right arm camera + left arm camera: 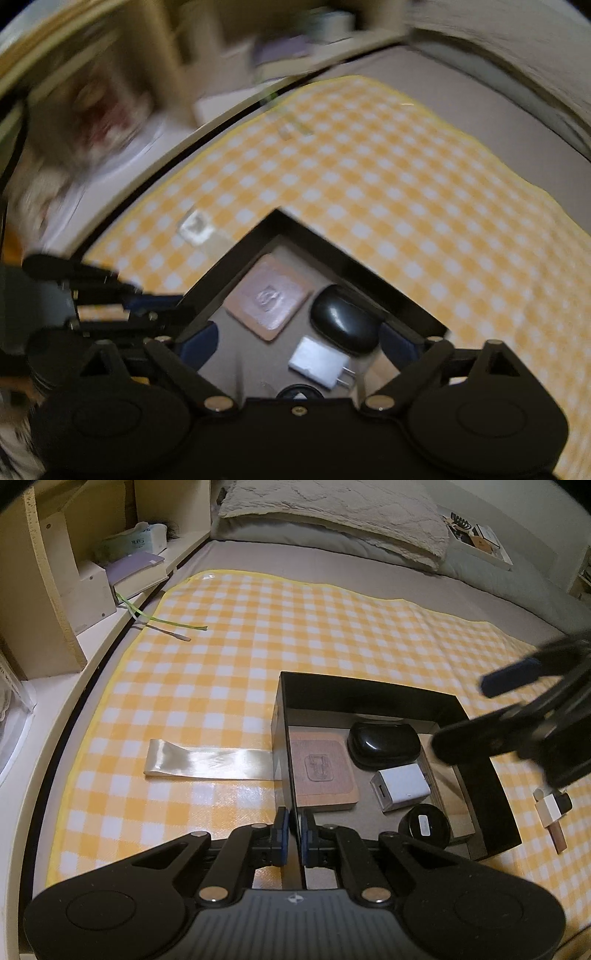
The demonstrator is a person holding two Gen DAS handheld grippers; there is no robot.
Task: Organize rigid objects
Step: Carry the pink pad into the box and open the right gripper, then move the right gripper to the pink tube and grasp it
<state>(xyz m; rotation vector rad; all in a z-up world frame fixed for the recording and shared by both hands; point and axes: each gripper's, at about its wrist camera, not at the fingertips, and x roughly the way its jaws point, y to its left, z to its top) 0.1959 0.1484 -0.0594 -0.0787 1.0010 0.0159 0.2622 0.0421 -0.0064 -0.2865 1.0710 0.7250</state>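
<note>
Left to right: left gripper (pixel 294 836) is clamped tight on the black box's (pixel 480 775) near wall, steadying it. Inside already: wooden coaster (pixel 321 768), black case (pixel 384 744), white charger (pixel 400 786), round black lid (pixel 424 825). Right gripper (pixel 299 341) hangs over them, wide open and empty. Only the left view shows a small white-and-brown piece (pixel 552 812) outside, so probably one left.

free: checkered mat (pixel 229 672) left of black box (pixel 369 688) | blocked: box floor crowded, left claw (pixel 294 834) on wall
</note>
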